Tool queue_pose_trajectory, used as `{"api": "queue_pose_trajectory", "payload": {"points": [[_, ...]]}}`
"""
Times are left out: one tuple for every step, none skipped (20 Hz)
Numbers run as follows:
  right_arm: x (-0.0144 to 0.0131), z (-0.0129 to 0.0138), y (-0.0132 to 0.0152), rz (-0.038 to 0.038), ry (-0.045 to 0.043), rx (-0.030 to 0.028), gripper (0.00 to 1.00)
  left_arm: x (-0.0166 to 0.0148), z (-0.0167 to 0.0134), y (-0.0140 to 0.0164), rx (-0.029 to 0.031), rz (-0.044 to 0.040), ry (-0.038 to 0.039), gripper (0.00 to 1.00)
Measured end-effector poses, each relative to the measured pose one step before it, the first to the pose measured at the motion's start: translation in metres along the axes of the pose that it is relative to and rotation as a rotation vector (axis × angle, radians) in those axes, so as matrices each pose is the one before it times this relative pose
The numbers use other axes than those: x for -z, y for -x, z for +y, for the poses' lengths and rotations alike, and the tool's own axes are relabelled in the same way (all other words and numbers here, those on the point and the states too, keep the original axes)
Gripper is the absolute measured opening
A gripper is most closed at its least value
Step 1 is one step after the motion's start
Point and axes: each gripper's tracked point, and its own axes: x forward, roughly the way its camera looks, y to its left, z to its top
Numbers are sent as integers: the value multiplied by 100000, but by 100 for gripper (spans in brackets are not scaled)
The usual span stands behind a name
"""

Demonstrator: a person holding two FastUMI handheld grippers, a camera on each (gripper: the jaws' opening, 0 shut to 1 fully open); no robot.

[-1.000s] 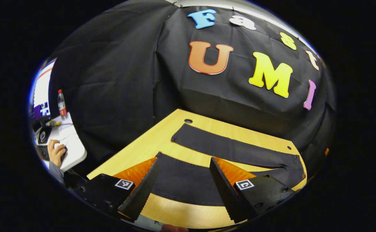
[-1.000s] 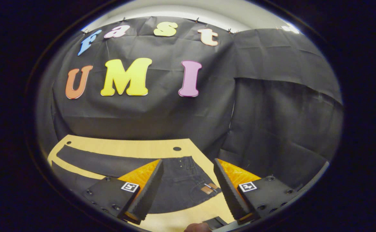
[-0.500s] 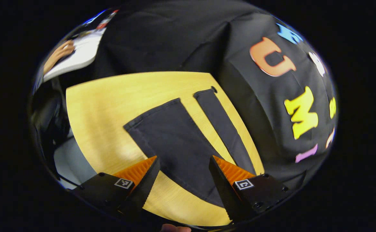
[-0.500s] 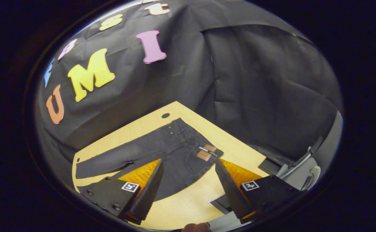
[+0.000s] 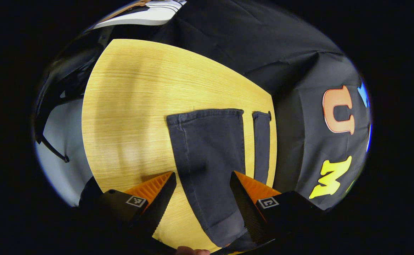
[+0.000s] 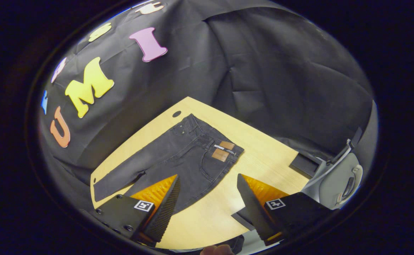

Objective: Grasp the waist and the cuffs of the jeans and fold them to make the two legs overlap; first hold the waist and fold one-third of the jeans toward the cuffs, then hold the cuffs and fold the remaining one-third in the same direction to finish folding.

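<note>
On the desk [image 5: 129, 106] the jeans [image 6: 178, 156] lie flat, cuffs [image 5: 207, 115] near its far edge; left tool [image 5: 202, 184] and right tool [image 6: 208, 187] hover wide, holding nothing.

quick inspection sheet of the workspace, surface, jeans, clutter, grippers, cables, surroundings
surface: light wooden table, with a small round hole near the waist corner.
job's things: dark jeans spread flat and unfolded, the two legs lying apart with table showing between them; cuffs reach toward the table's far edge, waist with its leather patch at the other end.
clutter: nothing seen on the table besides the jeans.
grippers: left gripper open above a leg; right gripper open above the hip area, holding nothing.
cables: nothing seen.
surroundings: black cloth wall; pale grey object off the table's edge.
</note>
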Motion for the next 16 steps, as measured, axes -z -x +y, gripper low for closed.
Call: {"api": "queue_pose_trajectory", "payload": {"points": [[115, -228, -207, 588, -604, -383, 98, -166, 76, -191, -543, 74, -397, 99], [137, -65, -368, 1344, -1170, -485, 98, -3, -179, -113, -332, 135, -253, 99], [280, -239, -334, 1725, -2232, -1046, 98, -273, -179, -328, -78, 26, 3, 99], [17, -132, -367, 1691, -3312, -1614, 99, -60, -216, -235, 234, 109, 207, 100], [-109, -223, -419, 1662, -3619, -1299, 99, 2, -336, -309, 925, -137, 426, 98], [151, 1, -450, 1256, -2598, -1357, 99, -122, -383, -137, 1299, -430, 1105, 100], [-41, -133, -670, 1865, -2858, -557, 99, -88, -393, -175, 1234, -507, 1669, 98], [-220, -153, -710, 1448, -3328, -849, 98, -150, -317, -247, 1145, -755, 2022, 98], [-102, -456, -626, 1229, -3732, 22, 99, -142, -238, -222, 598, -352, 2114, 98], [-349, -373, -701, 626, -3906, -41, 98, 94, 17, -268, -204, -34, 1246, 98], [-322, -474, -632, 544, -3241, 231, 98, -2, -199, -137, 383, -119, 426, 100], [-614, -572, -634, -155, -3436, 1114, 98, 66, -178, -109, 154, 465, -309, 95], [-430, -86, -440, -349, -2887, -114, 98, 100, -171, -119, 149, 293, -721, 95], [-553, -105, -463, -391, -2592, 127, 98, 28, -77, 14, -263, 287, -291, 94], [-509, -70, -409, -393, -1592, -102, 98, 41, -38, -99, -207, 306, -306, 94], [-426, -184, -554, -126, -633, 500, 98, 13, -17, -65, -377, 192, 92, 92]]}}
